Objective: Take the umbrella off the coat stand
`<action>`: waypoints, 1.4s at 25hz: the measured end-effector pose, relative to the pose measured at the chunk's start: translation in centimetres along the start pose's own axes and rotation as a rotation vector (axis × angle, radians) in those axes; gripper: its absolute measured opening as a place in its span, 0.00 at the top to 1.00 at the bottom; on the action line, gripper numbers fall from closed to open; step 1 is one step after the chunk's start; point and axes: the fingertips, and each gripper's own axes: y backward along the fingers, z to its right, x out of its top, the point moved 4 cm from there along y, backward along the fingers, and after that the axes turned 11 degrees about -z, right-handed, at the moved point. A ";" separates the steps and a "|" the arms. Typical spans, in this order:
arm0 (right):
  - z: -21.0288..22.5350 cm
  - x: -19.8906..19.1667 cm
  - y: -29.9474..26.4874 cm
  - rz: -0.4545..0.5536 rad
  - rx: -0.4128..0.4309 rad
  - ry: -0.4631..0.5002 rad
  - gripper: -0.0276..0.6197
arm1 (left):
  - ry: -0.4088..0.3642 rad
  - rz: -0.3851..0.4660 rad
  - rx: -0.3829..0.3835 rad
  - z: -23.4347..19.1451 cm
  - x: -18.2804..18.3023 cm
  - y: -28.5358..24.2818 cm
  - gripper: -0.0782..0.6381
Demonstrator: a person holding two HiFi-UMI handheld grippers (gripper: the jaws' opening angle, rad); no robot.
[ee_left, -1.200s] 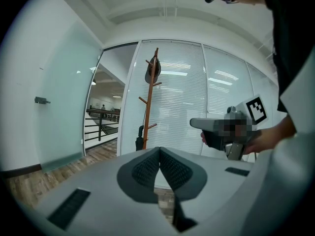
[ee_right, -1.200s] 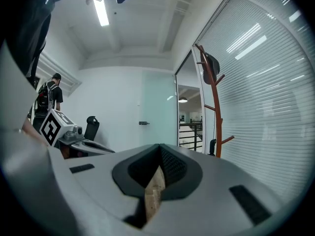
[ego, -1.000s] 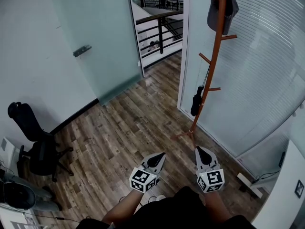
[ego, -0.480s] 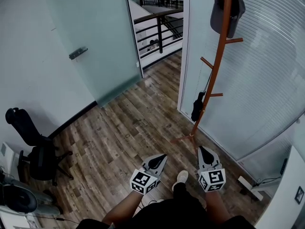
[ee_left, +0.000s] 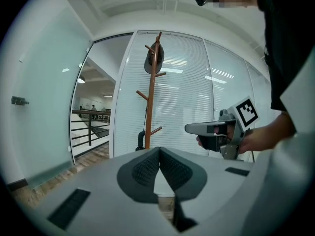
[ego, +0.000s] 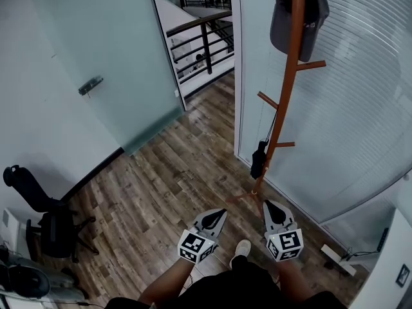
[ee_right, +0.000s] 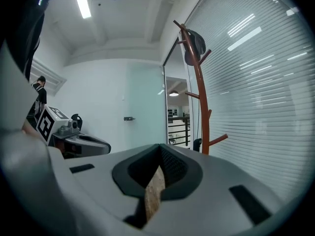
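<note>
The left gripper [ego: 217, 214] and right gripper [ego: 268, 205] each had its 2 jaws pressed together, empty, well apart from the black umbrella [ego: 258, 160] hanging low beside the coat stand [ego: 288, 89] pole.

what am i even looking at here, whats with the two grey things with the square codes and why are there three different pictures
There is no robot here. A person holds a hand-held two-jaw gripper in each hand, and the cubes with square codes are part of those grippers.

The head view comes from a camera on the person's head, looking steeply down. It shows the left gripper and the right gripper pointing forward above a wooden floor.

The other two pictures come from a camera riding on each gripper, looking along its own jaws. Both pairs of jaws are closed, with nothing between them.

Ahead stands a wooden coat stand beside a glass wall. A grey cap hangs at its top and a black folded umbrella hangs low on it. Neither gripper touches the umbrella.
</note>
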 end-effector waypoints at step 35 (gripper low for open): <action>9.9 1.8 -8.2 -0.005 -0.013 -0.037 0.95 | 0.000 -0.127 -0.005 -7.3 2.1 -15.2 0.87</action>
